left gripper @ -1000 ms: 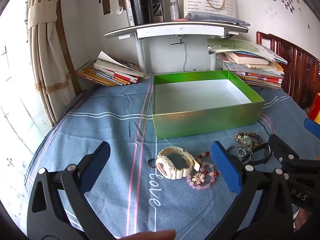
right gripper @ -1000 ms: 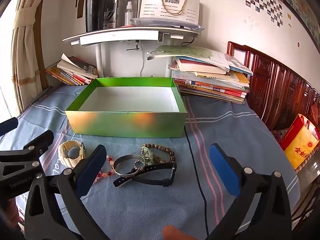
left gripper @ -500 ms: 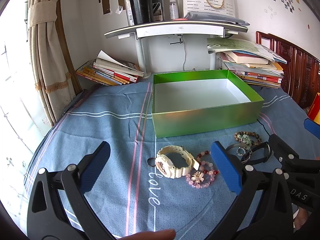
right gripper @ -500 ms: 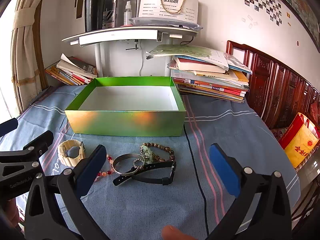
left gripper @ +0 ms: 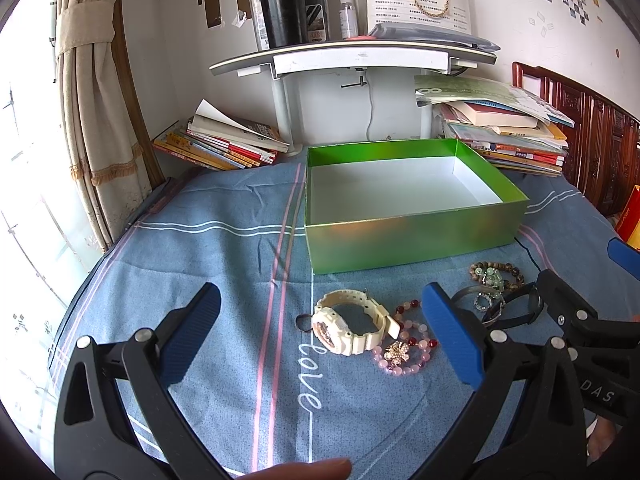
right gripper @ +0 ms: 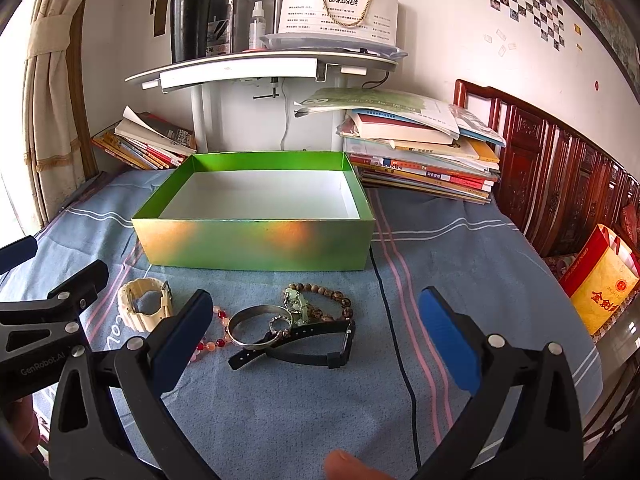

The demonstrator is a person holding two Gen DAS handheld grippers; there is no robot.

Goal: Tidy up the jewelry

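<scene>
An empty green box (left gripper: 412, 236) (right gripper: 256, 244) stands on the blue cloth. In front of it lie a cream watch (left gripper: 348, 328) (right gripper: 145, 309), a pink and red bead bracelet (left gripper: 404, 354) (right gripper: 214, 344), a silver bangle (right gripper: 258, 326), a brown bead bracelet (left gripper: 498, 272) (right gripper: 324, 300) and a black watch (right gripper: 304, 346). My left gripper (left gripper: 320, 336) is open and empty, held just short of the cream watch. My right gripper (right gripper: 314, 334) is open and empty, just short of the bangle and black watch.
Stacks of books (left gripper: 224, 140) (right gripper: 424, 152) lie behind the box on both sides, under a white shelf (left gripper: 356, 56). A black cable (right gripper: 394, 340) runs over the cloth to the right of the jewelry. A carved wooden frame (right gripper: 560, 180) bounds the right side.
Both grippers have lifted or drawn back very slightly, so the jewelry sits a little higher in both views. Nothing was taken hold of.
</scene>
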